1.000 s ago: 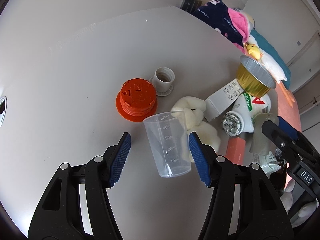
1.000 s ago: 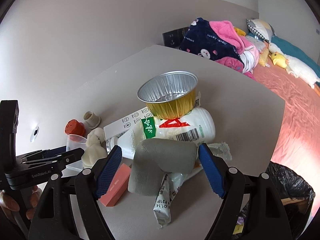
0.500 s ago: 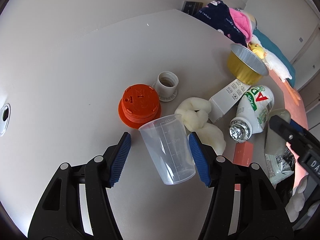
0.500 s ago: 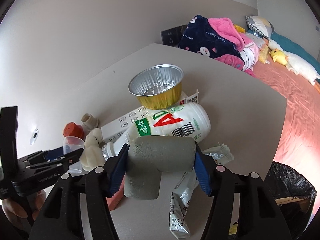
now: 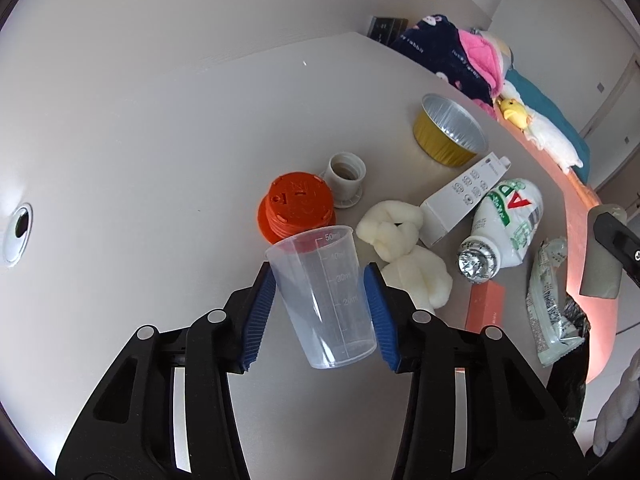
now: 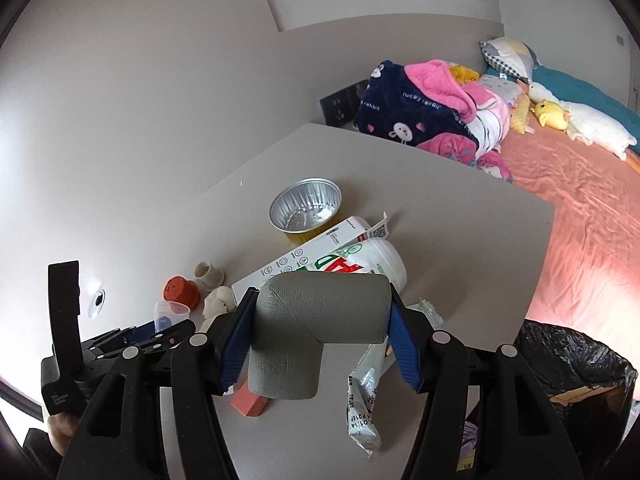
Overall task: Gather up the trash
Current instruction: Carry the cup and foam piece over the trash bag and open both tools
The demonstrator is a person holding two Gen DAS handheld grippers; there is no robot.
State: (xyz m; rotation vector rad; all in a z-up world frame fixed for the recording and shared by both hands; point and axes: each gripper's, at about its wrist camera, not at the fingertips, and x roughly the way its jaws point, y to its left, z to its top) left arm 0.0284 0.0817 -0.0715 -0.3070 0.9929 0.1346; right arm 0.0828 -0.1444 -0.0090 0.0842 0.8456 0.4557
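A clear plastic measuring cup (image 5: 324, 296) hangs tilted between the blue pads of my left gripper (image 5: 318, 270). The jaws are closing and both pads touch the cup's sides. In the right wrist view my right gripper (image 6: 322, 296) is shut on a grey L-shaped foam corner piece (image 6: 320, 312) and holds it above the table. More trash lies on the white table (image 5: 160, 160): an orange lid (image 5: 296, 210), a white cap (image 5: 346, 174), a cotton wad (image 5: 400, 240), a white carton (image 5: 460, 204), a white bottle (image 5: 504, 224), a foil cup (image 5: 450, 132), a pink box (image 5: 484, 308) and a wrapper (image 5: 550, 312).
A bin lined with a black bag (image 6: 576, 364) stands below the table's right edge. Beyond the table is a bed with a dark blue and pink blanket (image 6: 420, 112) and plush toys (image 6: 560, 116). A round hole (image 5: 18, 228) sits in the table at the left.
My left jaws have narrowed onto the measuring cup, which now sits tilted between them. My right gripper closed on the grey foam piece and has risen with it off the table.
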